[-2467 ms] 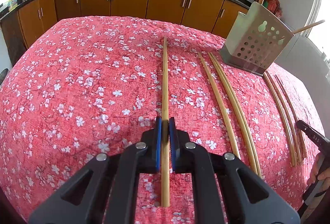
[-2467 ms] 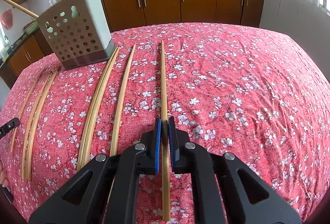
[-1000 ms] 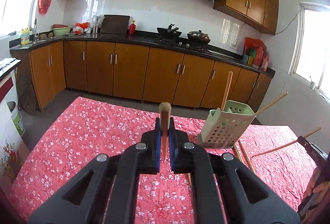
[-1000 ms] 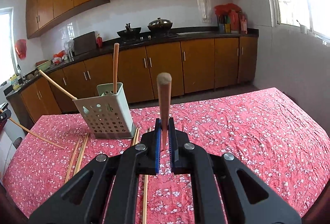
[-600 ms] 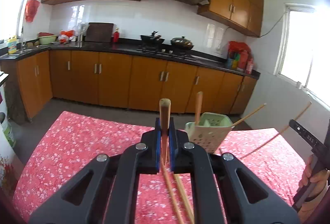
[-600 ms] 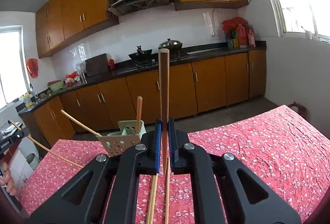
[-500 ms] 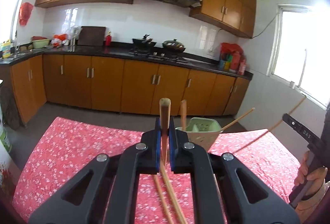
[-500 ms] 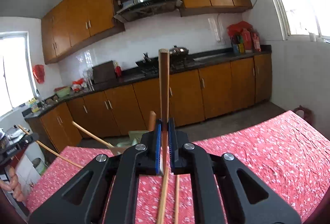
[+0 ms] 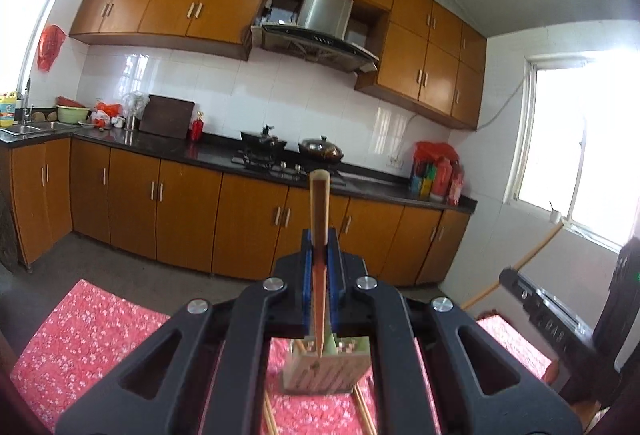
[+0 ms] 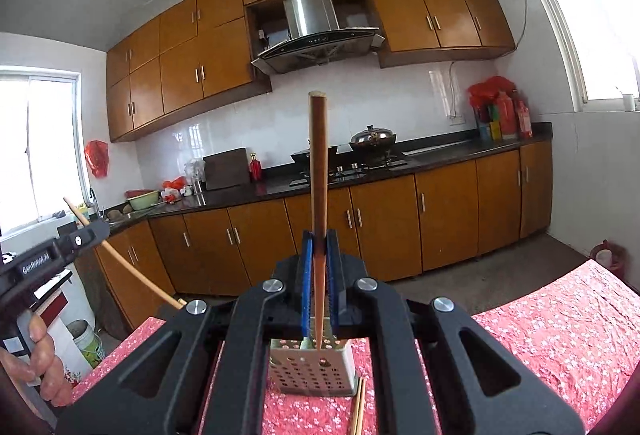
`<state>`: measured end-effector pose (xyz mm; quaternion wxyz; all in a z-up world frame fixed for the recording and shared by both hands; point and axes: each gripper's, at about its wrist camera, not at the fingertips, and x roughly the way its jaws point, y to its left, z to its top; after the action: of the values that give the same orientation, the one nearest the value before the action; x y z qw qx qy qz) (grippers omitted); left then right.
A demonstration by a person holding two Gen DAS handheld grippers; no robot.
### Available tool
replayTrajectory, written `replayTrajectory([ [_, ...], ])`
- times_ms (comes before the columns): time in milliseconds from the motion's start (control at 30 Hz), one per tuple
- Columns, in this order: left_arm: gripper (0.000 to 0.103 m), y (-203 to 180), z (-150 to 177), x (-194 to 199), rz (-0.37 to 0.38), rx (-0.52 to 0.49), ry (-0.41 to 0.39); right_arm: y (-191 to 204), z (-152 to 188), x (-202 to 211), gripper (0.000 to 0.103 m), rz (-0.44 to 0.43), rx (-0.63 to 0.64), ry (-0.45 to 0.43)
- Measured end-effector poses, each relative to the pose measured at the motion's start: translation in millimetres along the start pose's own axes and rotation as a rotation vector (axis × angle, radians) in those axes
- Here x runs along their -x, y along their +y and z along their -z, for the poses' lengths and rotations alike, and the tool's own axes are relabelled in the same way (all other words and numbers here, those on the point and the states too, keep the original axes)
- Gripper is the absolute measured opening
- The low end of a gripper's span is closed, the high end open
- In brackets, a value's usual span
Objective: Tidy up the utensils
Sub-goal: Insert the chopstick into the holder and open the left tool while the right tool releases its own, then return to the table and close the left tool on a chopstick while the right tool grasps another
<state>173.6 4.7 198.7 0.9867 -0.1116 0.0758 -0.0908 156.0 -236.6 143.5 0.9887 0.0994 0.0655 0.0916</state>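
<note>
Smooth wooden chopstick (image 9: 319, 203), matt perforated plastic holder (image 10: 312, 371), floral red cloth tablecloth (image 10: 560, 335), glossy white wall tiles (image 9: 224, 91), shiny steel range hood (image 10: 310, 15)

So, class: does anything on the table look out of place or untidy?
Yes. Loose chopsticks lie on the red floral tablecloth beside the perforated holder instead of inside it. Each claw grips another chopstick above the holder.

left gripper (image 9: 320, 267) jaws clamped, right gripper (image 10: 320, 267) likewise
</note>
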Motion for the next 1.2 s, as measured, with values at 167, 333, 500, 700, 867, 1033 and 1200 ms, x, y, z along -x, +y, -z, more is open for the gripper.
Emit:
replayTrajectory([
  [167, 0.008, -3, 2, -24, -0.018, 0.013, -0.042, -1, 3, -23, 0.007, 0.001, -0.017, 0.007],
  [333, 0.008, -2, 22, -60, -0.020, 0.009, 0.035, 1, 12, -47, 0.007, 0.015, -0.015, 0.036],
  [500, 0.008, 2, 39, -83, -0.016, 0.001, 0.103, 0, 25, -65, 0.008, 0.023, -0.004, 0.104],
  [700, 0.018, 10, 43, -77, -0.024, -0.001, 0.102, -6, 24, -58, 0.016, 0.035, -0.011, 0.123],
  [867, 0.022, 15, 35, -57, -0.036, 0.020, 0.070, -14, 14, -38, 0.025, 0.058, -0.012, 0.088],
  [1033, 0.028, 33, 38, -20, -0.089, 0.037, 0.065, -35, 21, -5, 0.025, 0.107, -0.038, 0.093],
  [1200, 0.028, 67, 78, 0, -0.155, 0.049, 0.175, -63, 67, -1, 0.025, 0.170, -0.071, 0.248],
])
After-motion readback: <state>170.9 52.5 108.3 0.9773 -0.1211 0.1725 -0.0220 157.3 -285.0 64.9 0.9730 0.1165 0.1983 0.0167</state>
